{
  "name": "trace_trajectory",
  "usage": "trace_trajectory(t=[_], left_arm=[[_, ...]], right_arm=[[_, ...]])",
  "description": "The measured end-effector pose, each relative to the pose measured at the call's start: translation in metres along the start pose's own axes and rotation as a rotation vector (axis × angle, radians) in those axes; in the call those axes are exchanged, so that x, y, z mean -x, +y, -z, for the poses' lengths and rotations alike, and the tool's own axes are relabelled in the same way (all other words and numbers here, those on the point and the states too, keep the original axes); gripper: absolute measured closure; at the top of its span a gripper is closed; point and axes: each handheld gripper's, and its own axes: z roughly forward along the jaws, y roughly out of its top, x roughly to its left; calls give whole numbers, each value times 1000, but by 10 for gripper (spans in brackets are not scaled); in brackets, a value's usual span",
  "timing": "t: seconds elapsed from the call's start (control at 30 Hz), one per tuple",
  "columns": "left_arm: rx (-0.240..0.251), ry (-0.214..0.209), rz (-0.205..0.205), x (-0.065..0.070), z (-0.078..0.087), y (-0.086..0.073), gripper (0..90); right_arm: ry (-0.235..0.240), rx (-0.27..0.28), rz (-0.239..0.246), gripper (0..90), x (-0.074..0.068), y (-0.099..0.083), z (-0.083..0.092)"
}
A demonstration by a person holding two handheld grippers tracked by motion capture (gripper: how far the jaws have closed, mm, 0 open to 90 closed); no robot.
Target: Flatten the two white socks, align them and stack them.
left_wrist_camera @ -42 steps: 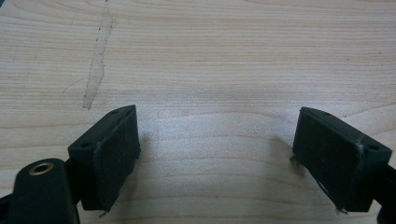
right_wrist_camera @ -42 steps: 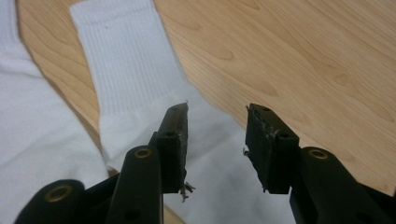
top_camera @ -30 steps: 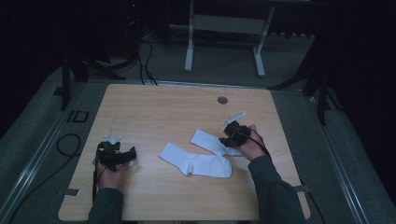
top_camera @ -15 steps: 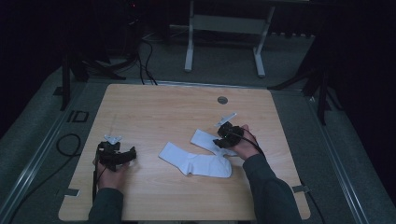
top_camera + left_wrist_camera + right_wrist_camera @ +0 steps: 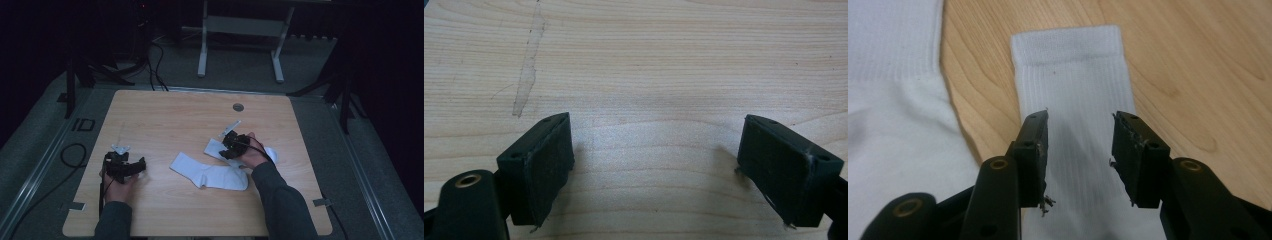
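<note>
Hovering over right sock: right gripper, fingers partly open, astride ribbed cuff section, nothing clamped; whether pads touch fabric cannot be told. Same gripper seen from high view on far sock, toe end poking out beyond hand. Second sock lying flat near worktop centre, just beside first, cuffs close; overlap cannot be told. Left gripper resting low over bare wood at left, fingers wide apart, empty; also visible, well apart from socks.
</note>
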Motion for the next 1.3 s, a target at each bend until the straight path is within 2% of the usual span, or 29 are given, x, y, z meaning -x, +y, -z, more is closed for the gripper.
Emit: trace_trajectory(t=[0.23, 0.47, 0.57, 0.67, 0.7, 0.73, 0.9, 1.03, 1.1, 1.17, 1.2, 1.23, 1.27, 1.3], left_arm=[[0, 0, 0, 0, 0, 0, 147], [1, 0, 0, 0, 0, 0, 147], [1, 0, 1, 0, 0, 0, 147], [0, 0, 0, 0, 0, 0, 148], [0, 0, 0, 0, 0, 0, 148], [1, 0, 1, 0, 0, 0, 147], [1, 0, 1, 0, 0, 0, 147], [0, 0, 1, 0, 0, 0, 147], [1, 0, 1, 0, 0, 0, 147], [1, 0, 1, 0, 0, 0, 147], [0, 0, 0, 0, 0, 0, 147], [0, 0, 0, 0, 0, 0, 147], [1, 0, 0, 0, 0, 0, 148], [1, 0, 0, 0, 0, 0, 147]], right_arm=[[7, -45, 11, 542, 1, 6, -15], [69, -22, -60, 542, 10, 3, -20], [67, -21, -66, 564, 11, 3, -20], [56, -21, -72, 727, 11, 3, -19], [56, -21, -72, 727, 11, 3, -19], [40, -25, -77, 811, 11, 4, -19], [9, -34, -64, 833, 8, 5, -19], [-23, -52, -37, 835, 7, 6, -14], [-44, -30, -51, 836, 12, 4, -1], [-45, -18, -60, 836, 14, 3, 5], [-44, 11, -68, 836, 15, 2, 18], [-44, 11, -68, 836, 15, 2, 18], [-43, 35, -68, 836, 16, 1, 31], [-43, 35, -68, 836, 16, 1, 31]])
